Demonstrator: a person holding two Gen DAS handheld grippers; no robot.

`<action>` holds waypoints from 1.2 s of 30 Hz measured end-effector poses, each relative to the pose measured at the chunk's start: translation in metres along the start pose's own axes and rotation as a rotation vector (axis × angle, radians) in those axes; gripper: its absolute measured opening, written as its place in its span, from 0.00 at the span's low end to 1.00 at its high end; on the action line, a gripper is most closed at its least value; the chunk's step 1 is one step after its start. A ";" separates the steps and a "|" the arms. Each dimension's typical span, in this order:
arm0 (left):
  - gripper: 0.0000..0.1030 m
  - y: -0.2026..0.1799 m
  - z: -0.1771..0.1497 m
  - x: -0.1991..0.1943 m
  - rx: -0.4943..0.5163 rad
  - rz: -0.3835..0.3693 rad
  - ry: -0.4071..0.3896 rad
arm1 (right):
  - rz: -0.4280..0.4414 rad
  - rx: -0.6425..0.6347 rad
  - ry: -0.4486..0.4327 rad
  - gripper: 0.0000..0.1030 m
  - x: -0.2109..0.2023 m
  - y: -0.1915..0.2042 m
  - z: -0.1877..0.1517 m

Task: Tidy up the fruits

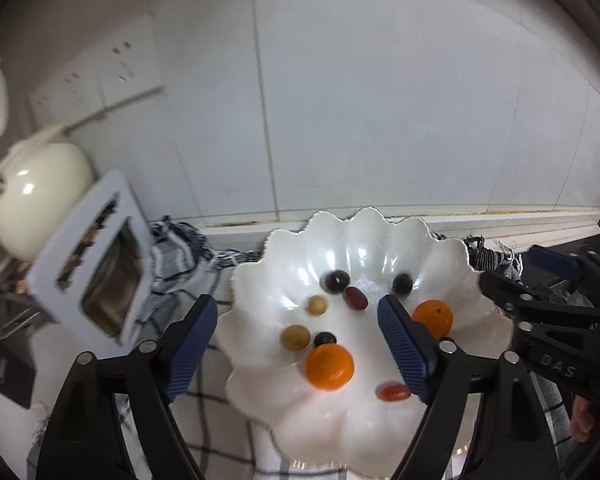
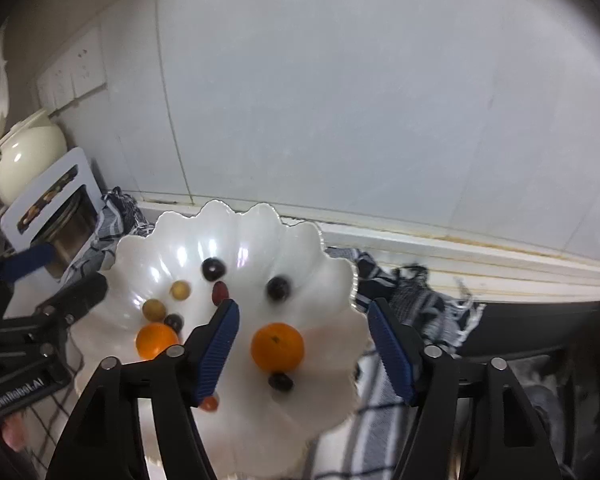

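A white scalloped bowl [image 1: 452,264] holds small fruits: two oranges [image 1: 329,367], dark grapes [image 1: 337,281], tan round fruits [image 1: 296,337] and red oval fruits [image 1: 356,298]. My left gripper [image 1: 296,344] is open and empty, its fingers straddling the bowl's left half. My right gripper [image 2: 302,344] is open and empty above the bowl [image 2: 332,276], with an orange [image 2: 277,347] between its fingers. A dark grape [image 2: 281,382] lies just below that orange. The right gripper also shows at the right of the left wrist view [image 1: 540,316].
The bowl sits on a checked cloth [image 1: 204,392] on a counter against a white tiled wall. A white toaster [image 1: 96,256] and a cream kettle [image 1: 36,196] stand at the left. A dark surface [image 2: 532,320] lies at the right.
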State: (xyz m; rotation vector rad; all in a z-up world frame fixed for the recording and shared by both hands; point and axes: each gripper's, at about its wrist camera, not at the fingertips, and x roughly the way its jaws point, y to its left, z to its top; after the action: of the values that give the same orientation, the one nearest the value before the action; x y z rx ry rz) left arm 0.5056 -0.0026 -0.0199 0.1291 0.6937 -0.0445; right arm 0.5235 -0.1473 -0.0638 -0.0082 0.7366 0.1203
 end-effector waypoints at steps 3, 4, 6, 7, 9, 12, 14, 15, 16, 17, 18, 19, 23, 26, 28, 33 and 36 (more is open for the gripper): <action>0.88 -0.004 -0.009 -0.025 0.011 0.032 -0.037 | -0.014 -0.019 -0.054 0.76 -0.028 0.002 -0.009; 0.90 -0.006 -0.013 -0.036 0.015 0.048 -0.051 | -0.018 -0.025 -0.069 0.76 -0.037 0.003 -0.013; 0.95 -0.011 -0.021 -0.057 0.022 0.067 -0.080 | -0.016 -0.036 -0.103 0.77 -0.059 0.004 -0.021; 0.97 -0.013 -0.025 -0.068 0.021 0.075 -0.095 | -0.011 -0.037 -0.115 0.77 -0.068 0.004 -0.024; 0.98 -0.017 -0.034 -0.091 0.006 0.083 -0.126 | -0.006 -0.036 -0.146 0.78 -0.091 0.003 -0.033; 1.00 -0.017 -0.047 -0.124 -0.006 0.085 -0.164 | -0.012 -0.023 -0.191 0.82 -0.123 -0.001 -0.048; 1.00 -0.017 -0.055 -0.144 -0.013 0.094 -0.187 | -0.030 -0.023 -0.226 0.83 -0.145 -0.002 -0.060; 1.00 -0.018 -0.060 -0.155 -0.017 0.098 -0.197 | -0.049 -0.029 -0.245 0.83 -0.158 -0.002 -0.067; 1.00 -0.018 -0.066 -0.166 -0.022 0.102 -0.208 | -0.061 -0.031 -0.258 0.83 -0.167 -0.001 -0.072; 1.00 -0.018 -0.072 -0.177 -0.028 0.102 -0.218 | -0.074 -0.031 -0.275 0.83 -0.179 -0.001 -0.079; 1.00 -0.018 -0.077 -0.185 -0.029 0.102 -0.224 | -0.079 -0.030 -0.286 0.83 -0.187 -0.001 -0.084; 1.00 -0.020 -0.083 -0.194 -0.028 0.106 -0.234 | -0.081 -0.030 -0.301 0.83 -0.197 -0.001 -0.091; 1.00 -0.027 -0.105 -0.230 -0.005 0.132 -0.267 | -0.089 -0.017 -0.332 0.83 -0.234 -0.002 -0.116; 1.00 -0.031 -0.121 -0.255 -0.005 0.136 -0.289 | -0.071 -0.008 -0.331 0.83 -0.255 -0.002 -0.133; 1.00 -0.033 -0.131 -0.272 -0.005 0.134 -0.300 | -0.055 0.004 -0.328 0.83 -0.268 -0.002 -0.144; 1.00 -0.039 -0.152 -0.310 0.003 0.136 -0.337 | -0.031 0.026 -0.317 0.83 -0.296 -0.004 -0.168; 1.00 -0.041 -0.163 -0.326 0.000 0.130 -0.346 | -0.024 0.036 -0.317 0.83 -0.311 -0.004 -0.181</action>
State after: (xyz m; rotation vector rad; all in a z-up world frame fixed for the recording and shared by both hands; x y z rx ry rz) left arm 0.1484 -0.0223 0.0599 0.1619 0.3386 0.0567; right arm 0.1744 -0.1932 0.0108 0.0360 0.4216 0.0824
